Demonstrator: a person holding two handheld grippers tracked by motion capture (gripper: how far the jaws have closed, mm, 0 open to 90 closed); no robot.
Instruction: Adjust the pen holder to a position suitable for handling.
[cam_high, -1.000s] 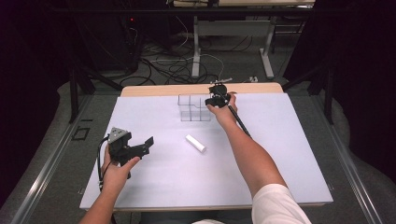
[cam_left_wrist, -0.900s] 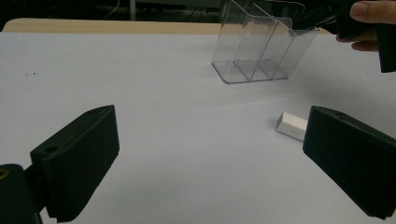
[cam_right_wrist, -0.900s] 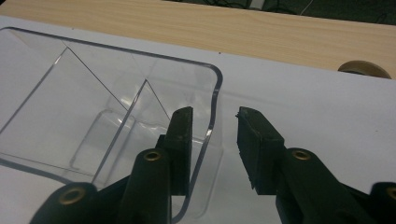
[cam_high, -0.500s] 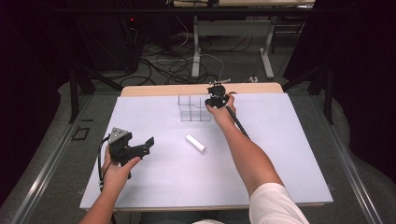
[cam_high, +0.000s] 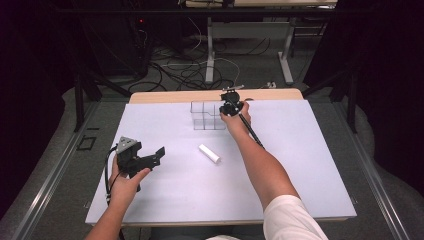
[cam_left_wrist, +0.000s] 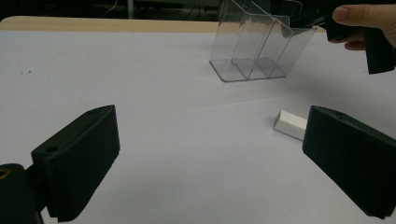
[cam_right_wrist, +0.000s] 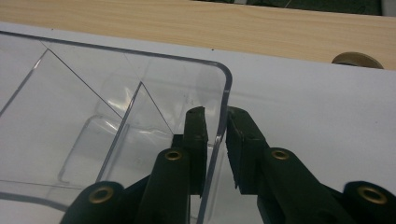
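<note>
A clear plastic organizer (cam_high: 204, 116) with several compartments stands at the far middle of the white table (cam_high: 310, 165). My right gripper (cam_high: 229, 108) reaches over its right end. In the right gripper view the jaws (cam_right_wrist: 216, 123) straddle the organizer's end wall (cam_right_wrist: 223, 93), one inside and one outside; they have just been closing and now pinch that wall. A small white block (cam_high: 209, 153) lies flat mid-table, nearer to me. My left gripper (cam_high: 155, 158) hovers at the left, open and empty, and in its own view (cam_left_wrist: 210, 163) it faces the block (cam_left_wrist: 289, 124) and the organizer (cam_left_wrist: 254, 46).
A bare wooden strip (cam_high: 200, 95) runs along the table's far edge. Beyond it on the floor are cables (cam_high: 190, 70) and desk legs (cam_high: 210, 50). Dark metal rails (cam_high: 60, 165) flank both sides of the table.
Both hands stay where they were. No visible shift of the organizer or the white block.
</note>
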